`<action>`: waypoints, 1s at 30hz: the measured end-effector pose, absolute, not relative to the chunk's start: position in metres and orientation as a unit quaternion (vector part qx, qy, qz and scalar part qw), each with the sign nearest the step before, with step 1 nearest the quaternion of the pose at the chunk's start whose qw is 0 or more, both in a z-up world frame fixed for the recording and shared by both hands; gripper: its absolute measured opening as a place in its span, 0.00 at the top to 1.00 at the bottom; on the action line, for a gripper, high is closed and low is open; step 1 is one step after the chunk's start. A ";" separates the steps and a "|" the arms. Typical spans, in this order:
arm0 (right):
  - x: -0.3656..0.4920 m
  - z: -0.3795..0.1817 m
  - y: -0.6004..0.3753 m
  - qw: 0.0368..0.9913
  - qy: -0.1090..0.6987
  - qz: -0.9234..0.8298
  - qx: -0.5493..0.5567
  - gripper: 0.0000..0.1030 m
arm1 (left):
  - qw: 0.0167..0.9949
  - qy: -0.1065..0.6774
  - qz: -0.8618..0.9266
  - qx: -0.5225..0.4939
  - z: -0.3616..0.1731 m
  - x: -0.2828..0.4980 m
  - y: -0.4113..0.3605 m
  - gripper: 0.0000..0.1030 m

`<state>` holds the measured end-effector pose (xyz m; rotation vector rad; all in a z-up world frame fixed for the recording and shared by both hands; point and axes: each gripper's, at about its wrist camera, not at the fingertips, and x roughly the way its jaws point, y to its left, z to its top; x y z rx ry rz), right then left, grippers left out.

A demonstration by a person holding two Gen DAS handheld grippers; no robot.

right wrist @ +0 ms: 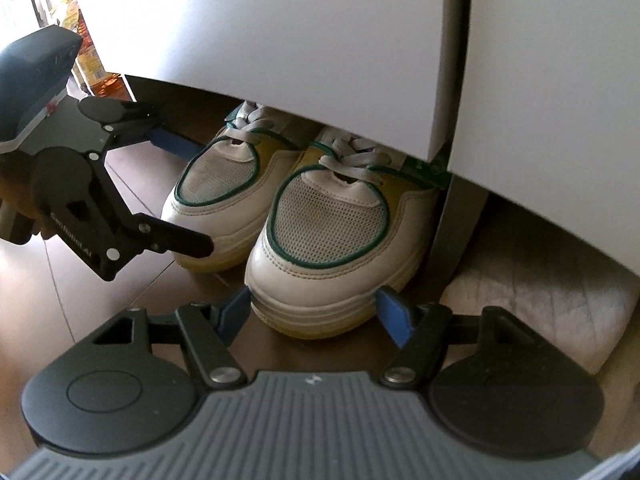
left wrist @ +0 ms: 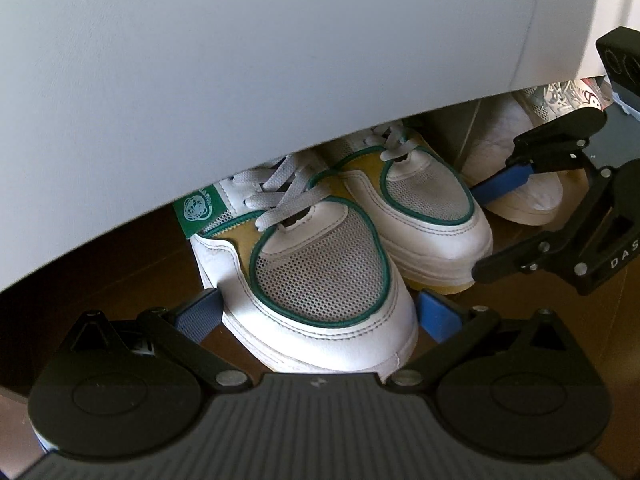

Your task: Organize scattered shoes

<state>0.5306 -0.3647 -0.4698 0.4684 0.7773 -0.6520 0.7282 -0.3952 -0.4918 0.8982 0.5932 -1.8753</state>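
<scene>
Angled downward, left gripper (left wrist: 318, 314) clamps one sneaker (left wrist: 320, 272) toe, right gripper (right wrist: 314, 308) the other sneaker (right wrist: 328, 216).

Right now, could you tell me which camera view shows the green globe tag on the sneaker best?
The left wrist view. There the green tag sticks out whole from the nearer sneaker, its pale globe print clear. In the right wrist view, a green tag is mostly hidden behind the white panel, its print unreadable.

- Left hand-held gripper (left wrist: 320, 312): black linkage arms with silver screws, round black hubs at 7 and 5 o'clock, blue pads (left wrist: 436, 314).
- Ribbed grey body, small white mark on its top edge.
- Right hand-held gripper (right wrist: 314, 308): same build; blue fingertips (right wrist: 394, 312).
- White lettering on the side links.
</scene>
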 end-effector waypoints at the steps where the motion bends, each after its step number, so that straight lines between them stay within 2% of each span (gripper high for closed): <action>1: 0.530 -0.470 -0.365 0.848 0.368 -0.310 0.221 0.33 | 0.471 0.241 -0.765 0.367 -0.492 0.727 -0.395 0.00; 6: 0.527 -0.474 -0.364 0.850 0.366 -0.309 0.220 0.32 | 0.481 0.240 -0.763 0.360 -0.493 0.723 -0.389 0.00; 7: 0.526 -0.473 -0.362 0.851 0.366 -0.307 0.217 0.35 | 0.482 0.240 -0.761 0.362 -0.493 0.722 -0.387 0.00; 9: 0.522 -0.468 -0.357 0.855 0.367 -0.301 0.208 0.35 | 0.484 0.242 -0.756 0.368 -0.492 0.718 -0.378 0.00; 15: 0.477 -0.446 -0.318 0.836 0.413 -0.289 0.220 0.28 | 0.524 0.306 -0.704 0.369 -0.468 0.712 -0.314 0.00; 18: 0.436 -0.413 -0.292 0.805 0.445 -0.310 0.242 0.25 | 0.549 0.351 -0.672 0.352 -0.433 0.701 -0.269 0.00; 22: 0.397 -0.357 -0.272 0.766 0.465 -0.356 0.266 0.17 | 0.575 0.401 -0.638 0.320 -0.350 0.678 -0.206 0.00; 25: 0.360 -0.297 -0.247 0.741 0.465 -0.392 0.285 0.09 | 0.587 0.414 -0.627 0.302 -0.278 0.655 -0.168 0.00; 27: 0.332 -0.229 -0.223 0.727 0.452 -0.426 0.294 0.05 | 0.592 0.413 -0.625 0.297 -0.220 0.629 -0.146 0.00; 28: 0.327 -0.221 -0.223 0.724 0.449 -0.431 0.296 0.03 | 0.591 0.414 -0.627 0.295 -0.203 0.623 -0.140 0.00; 30: 0.296 -0.163 -0.200 0.708 0.435 -0.464 0.308 0.01 | 0.588 0.411 -0.631 0.295 -0.164 0.605 -0.122 0.00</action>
